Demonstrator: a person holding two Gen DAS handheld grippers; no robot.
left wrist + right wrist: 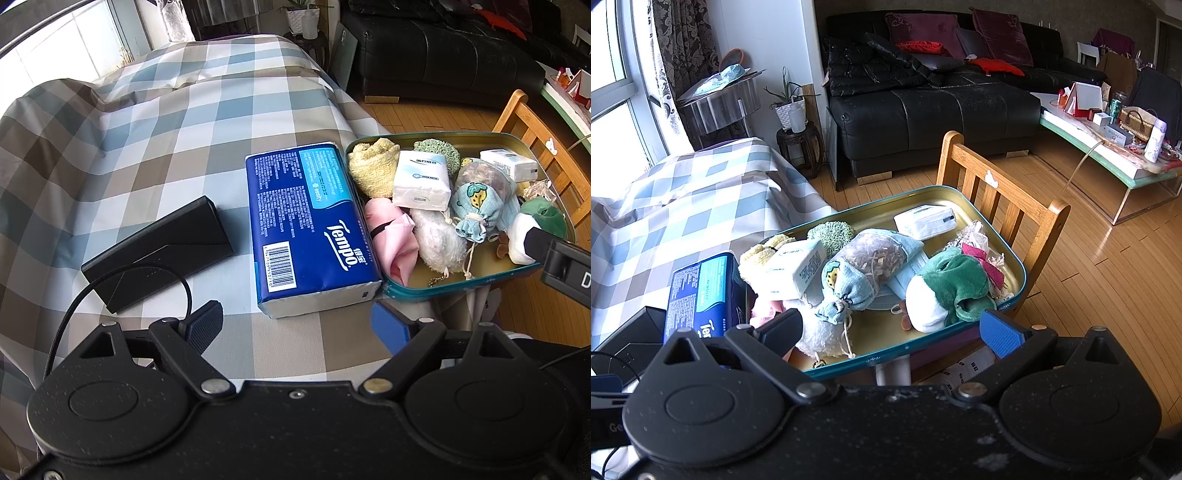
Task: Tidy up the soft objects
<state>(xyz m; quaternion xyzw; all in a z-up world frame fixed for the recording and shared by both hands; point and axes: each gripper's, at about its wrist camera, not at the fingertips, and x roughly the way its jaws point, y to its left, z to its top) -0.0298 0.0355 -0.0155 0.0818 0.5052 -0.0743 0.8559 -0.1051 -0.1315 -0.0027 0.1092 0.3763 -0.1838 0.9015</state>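
Observation:
A teal tin tray (pixel 461 286) (pixel 1021 284) sits at the table's right edge, filled with several soft things: a yellow cloth (pixel 371 166), white tissue packs (pixel 421 181) (pixel 925 221), a pink cloth (pixel 393 236), a blue drawstring pouch (pixel 476 206) (pixel 849 284) and a green and white plush (pixel 945 291). A blue Tempo tissue pack (pixel 310 229) (pixel 701 291) lies left of the tray. My left gripper (pixel 295 323) is open and empty in front of the pack. My right gripper (pixel 890 332) is open and empty over the tray's near rim.
A black case (pixel 159 251) lies left of the tissue pack on the checked tablecloth (pixel 147 129). A wooden chair (pixel 1004 210) stands just behind the tray. A black sofa (pixel 934 110) and a low table (pixel 1108 155) are farther back.

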